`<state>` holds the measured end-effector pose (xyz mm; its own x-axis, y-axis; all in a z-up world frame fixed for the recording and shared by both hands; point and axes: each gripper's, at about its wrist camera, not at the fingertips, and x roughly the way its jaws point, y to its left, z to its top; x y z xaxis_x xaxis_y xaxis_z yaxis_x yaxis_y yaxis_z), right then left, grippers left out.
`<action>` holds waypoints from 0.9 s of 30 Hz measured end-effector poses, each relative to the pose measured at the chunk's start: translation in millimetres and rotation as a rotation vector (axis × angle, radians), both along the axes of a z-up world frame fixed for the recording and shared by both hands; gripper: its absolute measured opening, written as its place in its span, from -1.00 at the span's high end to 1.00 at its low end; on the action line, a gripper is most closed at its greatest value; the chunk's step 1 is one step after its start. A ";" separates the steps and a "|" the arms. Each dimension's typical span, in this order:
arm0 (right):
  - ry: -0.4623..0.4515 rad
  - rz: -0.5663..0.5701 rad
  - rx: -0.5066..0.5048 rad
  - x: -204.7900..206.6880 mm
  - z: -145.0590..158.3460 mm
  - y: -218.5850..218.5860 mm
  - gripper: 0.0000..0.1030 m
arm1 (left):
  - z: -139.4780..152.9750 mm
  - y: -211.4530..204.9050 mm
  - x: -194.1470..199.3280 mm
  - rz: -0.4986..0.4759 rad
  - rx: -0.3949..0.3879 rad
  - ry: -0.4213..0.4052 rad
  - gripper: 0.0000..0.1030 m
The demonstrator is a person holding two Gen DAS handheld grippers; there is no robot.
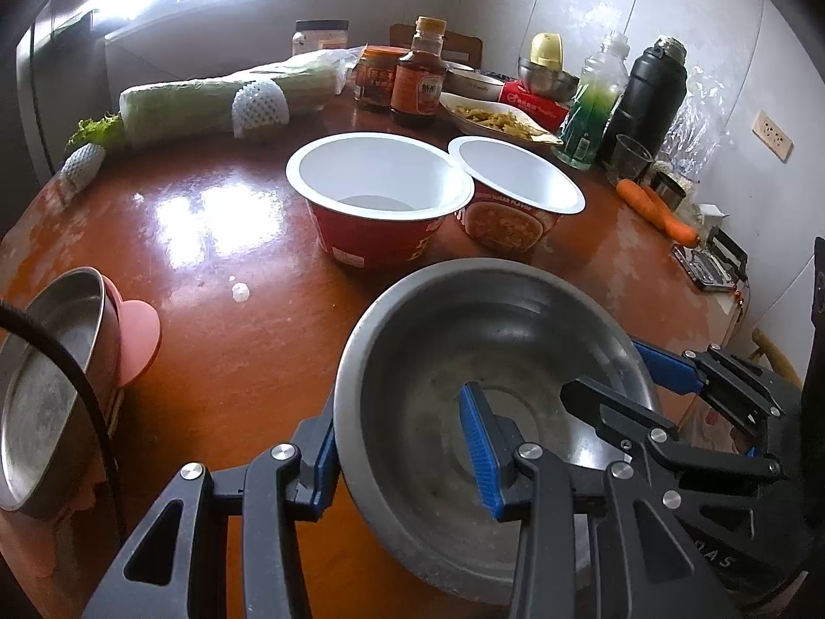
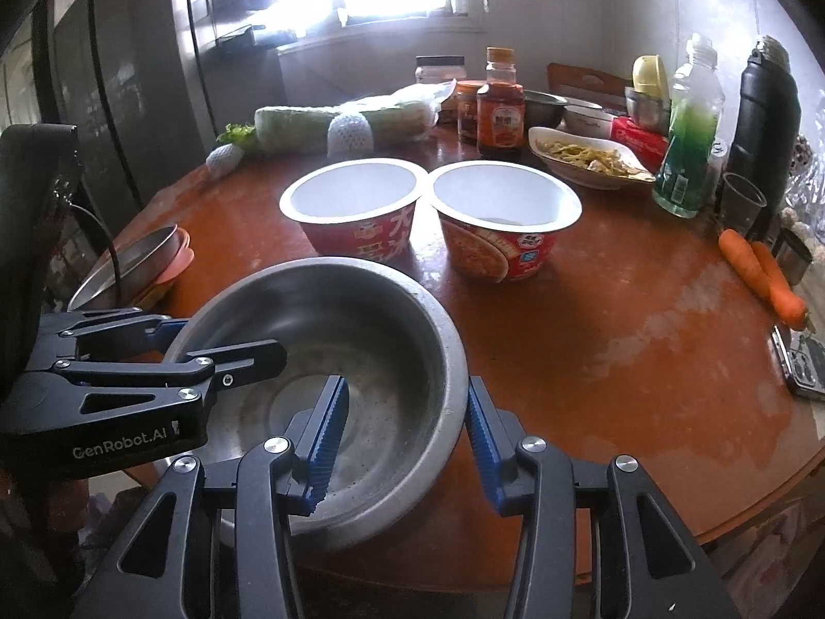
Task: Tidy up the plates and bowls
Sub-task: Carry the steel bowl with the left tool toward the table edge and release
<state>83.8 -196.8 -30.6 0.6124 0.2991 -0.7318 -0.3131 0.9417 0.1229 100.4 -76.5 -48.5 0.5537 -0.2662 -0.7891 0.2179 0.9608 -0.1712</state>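
A large steel bowl (image 1: 495, 412) sits at the near edge of a round, reddish-brown counter (image 1: 216, 237), held from two sides at once. The left gripper (image 1: 407, 454) straddles the bowl's left wall: one blue finger (image 1: 482, 451) lies inside the basin and the other sits outside the rim, narrowed onto the thin metal. The right gripper (image 2: 405, 436) does the same on the bowl's right wall, one finger (image 2: 327, 443) inside and one outside, drawn as far together as it goes and pinching the rim. Each gripper also appears in the other's view, reaching in from the side.

The bowl is round, so it has no long axis; what matters is that its mouth faces up, slightly tipped toward the cameras. Both hands are equally close to it, since both grip it.

Ahead of the bowl, toward the middle of the counter, two empty red noodle cups (image 1: 379, 196) (image 1: 515, 191) stand upright with rims touching. Well off to the left, at the counter's edge, a shallower steel bowl (image 1: 46, 381) rests tilted in a pink holder (image 1: 136, 340). That is the likeliest stacking place, lying left of and level with the held bowl, so a move there would probably be sideways, mouth kept up.

Along the far side lie wrapped cabbage (image 1: 206, 103), sauce bottles (image 1: 417, 77), a dish of food (image 1: 495, 118), a black flask (image 1: 649, 98) and carrots (image 1: 655, 206).
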 end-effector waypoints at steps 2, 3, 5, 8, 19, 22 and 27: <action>0.003 0.002 0.007 0.2 -0.6 0.5 0.03 | -0.1 0.2 0.5 0.000 -0.005 0.001 0.17; 0.005 0.002 0.008 0.4 -1.1 0.8 0.03 | 0.4 0.6 0.5 0.003 -0.007 -0.001 0.17; 0.011 0.003 0.014 0.8 -2.3 1.2 0.02 | 1.9 0.7 -0.2 0.002 -0.004 -0.010 0.16; 0.019 0.005 0.029 1.6 -3.1 0.7 0.02 | 5.3 3.0 -1.6 0.008 -0.005 -0.025 0.13; -0.004 -0.038 0.072 -0.2 12.3 -16.5 -0.12 | 28.6 16.0 -5.5 0.048 -0.016 -0.084 -0.08; -0.019 -0.045 0.094 1.1 20.7 -19.9 -0.13 | 37.3 22.0 0.4 0.073 -0.018 -0.097 -0.08; -0.012 -0.037 0.135 13.3 31.4 -13.7 -0.15 | 49.8 32.7 21.4 0.151 -0.051 -0.094 -0.08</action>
